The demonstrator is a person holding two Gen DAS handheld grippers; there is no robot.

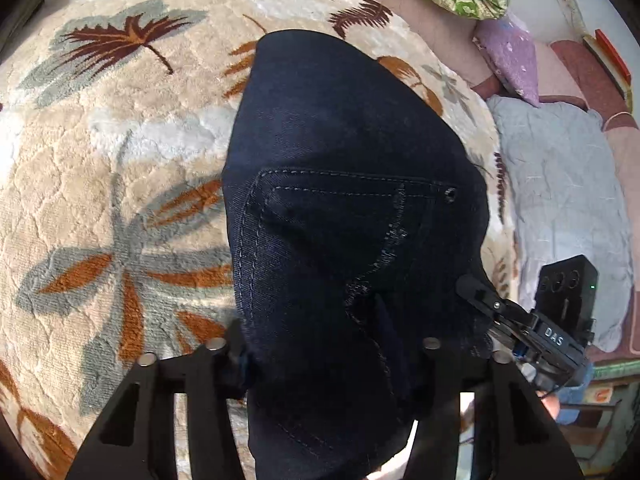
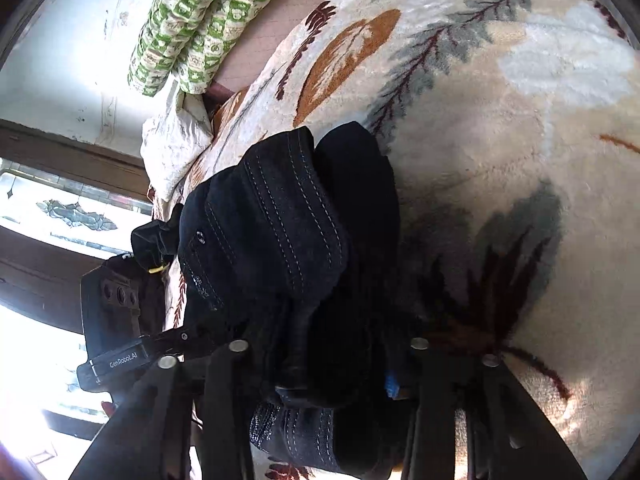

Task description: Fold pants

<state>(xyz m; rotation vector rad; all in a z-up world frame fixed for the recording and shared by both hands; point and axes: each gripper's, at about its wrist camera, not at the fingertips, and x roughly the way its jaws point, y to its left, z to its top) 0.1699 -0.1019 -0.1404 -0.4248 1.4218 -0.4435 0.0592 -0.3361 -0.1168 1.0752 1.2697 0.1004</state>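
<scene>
Currently your left hand-held gripper (image 1: pixel 332 354) is clenched on the dark navy denim pants (image 1: pixel 352 200), the fabric bunched tight between its two black fingers (image 1: pixel 236 344) near the pocket stitching. Your right hand-held gripper (image 2: pixel 326 360) is likewise grasping the same pants (image 2: pixel 280 232), with thick folds of denim filling the gap between its fingers. The pants lie on the cream plush blanket with brown and grey leaf patterns (image 1: pixel 120 160), their far end spread flat on the blanket and the near end gathered up at both grippers. From the left wrist view, your right gripper's black body shows at the pants' right edge. A green-and-white patterned pillow (image 2: pixel 192 28) sits beyond the blanket, well apart from the pants. A pale blue-grey cloth (image 1: pixel 568 200) lies beside the blanket's right edge.
</scene>
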